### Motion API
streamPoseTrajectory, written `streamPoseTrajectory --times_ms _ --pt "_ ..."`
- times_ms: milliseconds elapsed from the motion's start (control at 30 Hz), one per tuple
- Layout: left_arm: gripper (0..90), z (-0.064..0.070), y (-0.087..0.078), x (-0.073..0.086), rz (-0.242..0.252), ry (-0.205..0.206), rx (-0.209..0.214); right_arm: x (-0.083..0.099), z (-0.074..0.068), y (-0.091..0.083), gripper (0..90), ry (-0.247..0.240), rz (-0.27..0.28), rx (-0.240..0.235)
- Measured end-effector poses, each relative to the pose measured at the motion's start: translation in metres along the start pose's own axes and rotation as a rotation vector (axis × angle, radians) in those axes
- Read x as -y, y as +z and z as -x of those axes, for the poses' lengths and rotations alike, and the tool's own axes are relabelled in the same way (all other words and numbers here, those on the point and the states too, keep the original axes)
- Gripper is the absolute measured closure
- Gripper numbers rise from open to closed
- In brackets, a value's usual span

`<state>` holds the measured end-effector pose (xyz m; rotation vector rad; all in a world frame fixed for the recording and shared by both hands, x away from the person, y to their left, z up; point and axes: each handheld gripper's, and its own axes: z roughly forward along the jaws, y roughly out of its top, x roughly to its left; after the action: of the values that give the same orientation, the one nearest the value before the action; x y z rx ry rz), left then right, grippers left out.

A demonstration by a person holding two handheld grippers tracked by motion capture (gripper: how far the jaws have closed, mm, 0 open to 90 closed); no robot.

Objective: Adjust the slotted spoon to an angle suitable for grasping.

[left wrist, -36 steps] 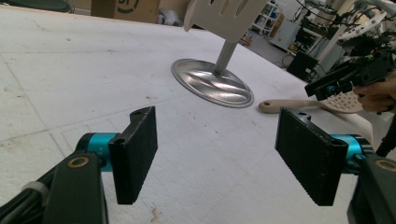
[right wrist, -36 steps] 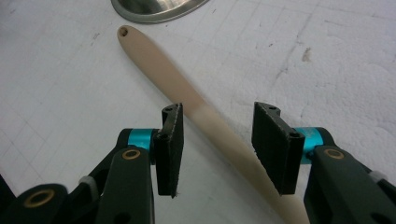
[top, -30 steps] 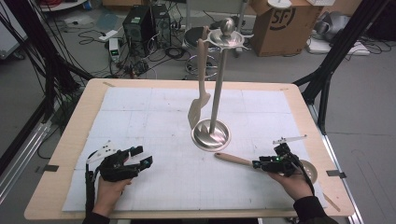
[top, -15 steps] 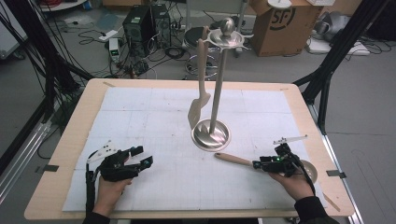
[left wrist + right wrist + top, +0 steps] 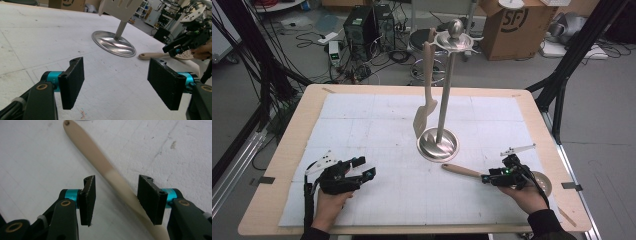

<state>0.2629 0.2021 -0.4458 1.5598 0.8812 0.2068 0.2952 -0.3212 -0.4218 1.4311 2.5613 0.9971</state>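
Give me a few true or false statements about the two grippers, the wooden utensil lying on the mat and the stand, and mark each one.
1. The right gripper has its jaws open on either side of the wooden utensil's handle. True.
2. The left gripper is shut on a spoon. False: its jaws stand wide apart with nothing between them.
3. A pale spatula hangs from the metal stand. True.
4. The wooden utensil hangs on the stand. False: it lies on the white mat, near the stand's round base.
5. The stand lies tipped over. False: it stands upright on its base.
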Motion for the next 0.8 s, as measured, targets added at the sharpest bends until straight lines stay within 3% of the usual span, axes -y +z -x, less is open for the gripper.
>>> streamPoseTrajectory --times_ms 167,367,467,567,633,800 --pt "30.2 0.000 0.000 0.000 0.001 -0.001 0.000 -0.005 -0.009 0.007 49.1 -0.115 -0.075 0.073" --pt "30.2 0.000 0.000 0.000 -0.001 -0.001 0.001 -0.008 -0.015 0.017 53.1 -0.196 -0.146 0.146" --pt "30.2 0.001 0.000 0.001 -0.003 -0.001 0.000 -0.011 -0.017 0.018 55.1 -0.257 -0.165 0.151" --pt "30.2 0.001 0.000 0.000 -0.004 0.001 0.003 -0.016 -0.024 0.020 61.2 -0.354 -0.212 0.158" --pt "30.2 0.001 0.000 0.000 -0.003 0.001 0.001 -0.020 -0.027 0.021 67.2 -0.373 -0.251 0.136" --pt "30.2 0.000 0.000 0.000 -0.001 -0.001 0.001 -0.026 -0.030 0.024 71.0 -0.441 -0.305 0.128"
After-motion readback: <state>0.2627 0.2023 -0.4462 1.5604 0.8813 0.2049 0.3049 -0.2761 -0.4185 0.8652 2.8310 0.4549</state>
